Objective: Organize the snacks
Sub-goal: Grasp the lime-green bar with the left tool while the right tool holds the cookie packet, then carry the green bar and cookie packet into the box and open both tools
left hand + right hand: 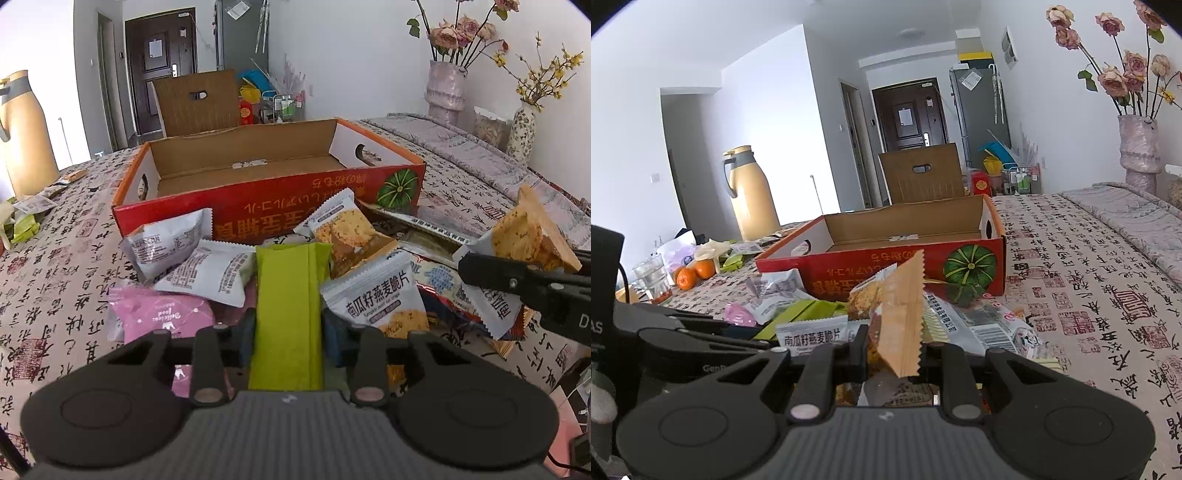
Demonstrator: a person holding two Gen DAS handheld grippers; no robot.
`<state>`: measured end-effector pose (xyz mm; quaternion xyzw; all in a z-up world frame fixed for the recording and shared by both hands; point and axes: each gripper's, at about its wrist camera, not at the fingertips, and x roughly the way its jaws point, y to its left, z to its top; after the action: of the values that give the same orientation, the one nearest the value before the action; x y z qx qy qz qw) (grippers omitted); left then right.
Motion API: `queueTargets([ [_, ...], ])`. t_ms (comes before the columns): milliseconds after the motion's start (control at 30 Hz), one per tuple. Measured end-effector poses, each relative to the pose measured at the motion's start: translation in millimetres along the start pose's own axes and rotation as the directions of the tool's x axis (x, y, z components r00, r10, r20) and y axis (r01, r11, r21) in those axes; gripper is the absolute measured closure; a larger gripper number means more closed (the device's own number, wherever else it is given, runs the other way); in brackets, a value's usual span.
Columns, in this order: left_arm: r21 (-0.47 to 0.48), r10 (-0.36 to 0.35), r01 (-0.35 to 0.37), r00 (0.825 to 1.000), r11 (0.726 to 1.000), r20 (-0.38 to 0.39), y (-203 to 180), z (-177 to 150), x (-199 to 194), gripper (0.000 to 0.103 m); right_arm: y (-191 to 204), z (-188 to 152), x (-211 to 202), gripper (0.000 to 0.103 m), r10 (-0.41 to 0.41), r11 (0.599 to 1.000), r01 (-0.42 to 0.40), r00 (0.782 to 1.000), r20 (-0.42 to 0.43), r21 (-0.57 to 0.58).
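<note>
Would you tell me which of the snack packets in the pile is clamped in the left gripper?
The plain lime-green packet, held between the left gripper's fingers; the white oat-crisp packets around it lie loose.

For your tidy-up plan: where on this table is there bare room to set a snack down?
Inside the open box, whose floor is bare. On the cloth right of the box. On the cloth left of the pink packet. Crowded: the snack pile before the box.

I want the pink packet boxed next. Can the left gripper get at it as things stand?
Probably not yet: the left gripper is shut on the green packet. The pink packet lies just beside it, mostly uncovered, so the path looks free once the green one is dropped.
</note>
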<state>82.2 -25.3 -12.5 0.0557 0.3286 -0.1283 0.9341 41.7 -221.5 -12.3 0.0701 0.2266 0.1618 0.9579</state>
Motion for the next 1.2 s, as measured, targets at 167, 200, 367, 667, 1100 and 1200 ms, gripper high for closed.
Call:
queueTargets([
  [167,0.002,-0.003,0.003,0.999,1.0,0.034,-2,7,-13,0.066,1,4,0,0.085,0.004,1.0,-0.004,1.0,0.007,-0.004],
  [200,0.002,0.0,0.0,0.999,1.0,0.04,-2,9,-15,0.066,2,6,0,0.085,0.005,1.0,-0.005,1.0,0.011,-0.006],
  [367,0.003,0.018,-0.018,0.997,1.0,0.074,-3,23,-22,0.066,3,18,1,0.085,0.002,1.0,-0.001,1.0,0.025,-0.022],
  [667,-0.047,0.054,-0.05,0.992,0.998,0.11,6,63,-30,0.067,0,56,11,0.085,-0.019,0.998,0.023,0.998,0.064,-0.062],
  [1100,-0.087,0.094,-0.083,0.988,0.993,0.127,28,134,-18,0.068,-16,124,65,0.085,-0.063,0.995,0.066,0.998,0.031,-0.081],
  [1200,-0.1,0.109,-0.098,0.988,0.99,0.11,35,149,-7,0.068,-20,136,84,0.085,-0.075,0.994,0.075,0.997,0.005,-0.083],
])
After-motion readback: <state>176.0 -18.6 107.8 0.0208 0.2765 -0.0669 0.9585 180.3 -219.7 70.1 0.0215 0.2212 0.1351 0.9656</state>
